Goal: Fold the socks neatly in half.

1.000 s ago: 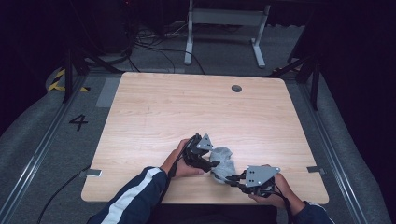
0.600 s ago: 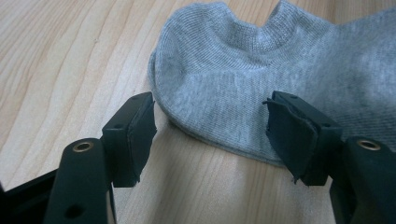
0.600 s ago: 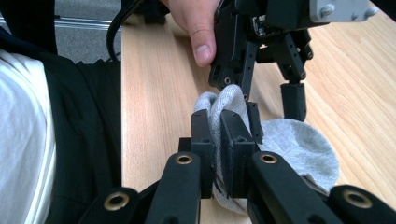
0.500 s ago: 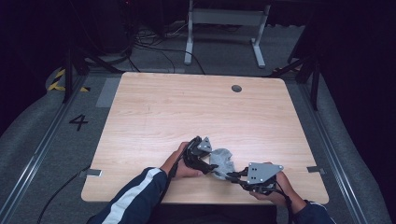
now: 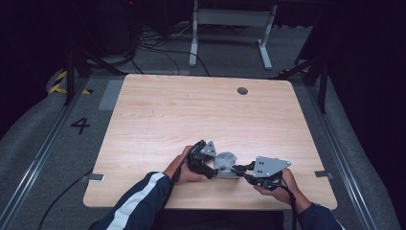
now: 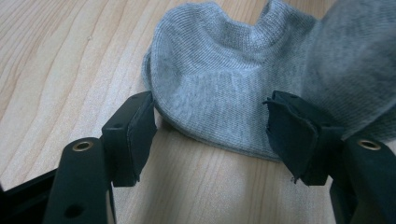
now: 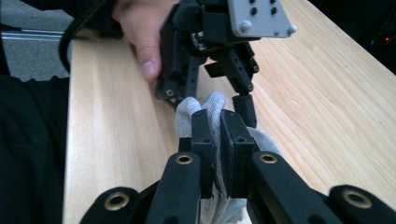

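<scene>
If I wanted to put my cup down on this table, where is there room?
Most of the wooden table is bare: the whole far half up to the small round cable hole, and both side edges. It is crowded only at the near edge, where the left gripper and right gripper meet around a grey sock.

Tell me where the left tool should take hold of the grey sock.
Probably the rounded edge of the sock lying flat on the table, straight ahead between the left tool's open jaws. Come in low and level; the right tool already pinches the other end.
</scene>
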